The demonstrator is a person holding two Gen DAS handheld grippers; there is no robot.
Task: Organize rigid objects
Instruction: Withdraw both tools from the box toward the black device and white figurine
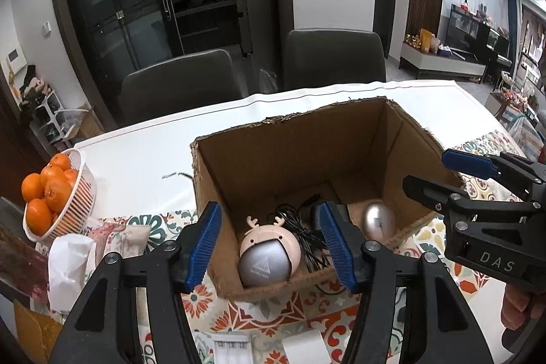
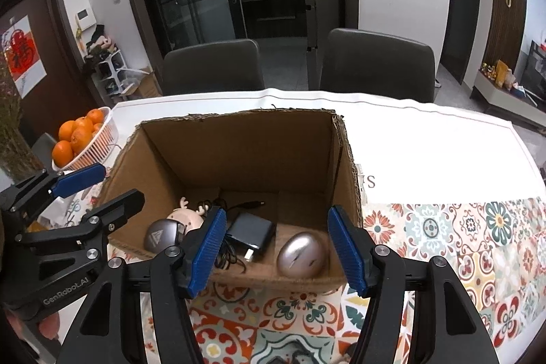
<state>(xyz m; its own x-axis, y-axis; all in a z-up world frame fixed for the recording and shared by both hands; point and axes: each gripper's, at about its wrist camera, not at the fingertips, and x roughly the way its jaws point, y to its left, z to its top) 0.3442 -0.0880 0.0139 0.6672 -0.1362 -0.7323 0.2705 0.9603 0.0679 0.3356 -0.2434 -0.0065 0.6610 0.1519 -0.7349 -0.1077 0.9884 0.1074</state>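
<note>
An open cardboard box [image 1: 273, 159] [image 2: 239, 142] stands on the table. Inside lie a pink deer-shaped gadget with a grey face [image 1: 269, 253] [image 2: 170, 227], a black charger with its cable [image 2: 250, 236] [image 1: 303, 237] and a silver mouse [image 1: 378, 220] [image 2: 302, 255]. My left gripper [image 1: 269, 248] is open and empty, just above the box's near wall, over the deer gadget. My right gripper [image 2: 276, 248] is open and empty, above the near wall between the charger and the mouse. Each gripper shows in the other's view: the right one [image 1: 450, 173], the left one [image 2: 102, 186].
A white basket of oranges [image 1: 65, 193] [image 2: 85, 139] sits left of the box. A tissue pack [image 1: 68, 261] lies at the near left. Two dark chairs [image 2: 211, 67] stand behind the table. A patterned cloth [image 2: 460, 244] covers the near side of the table.
</note>
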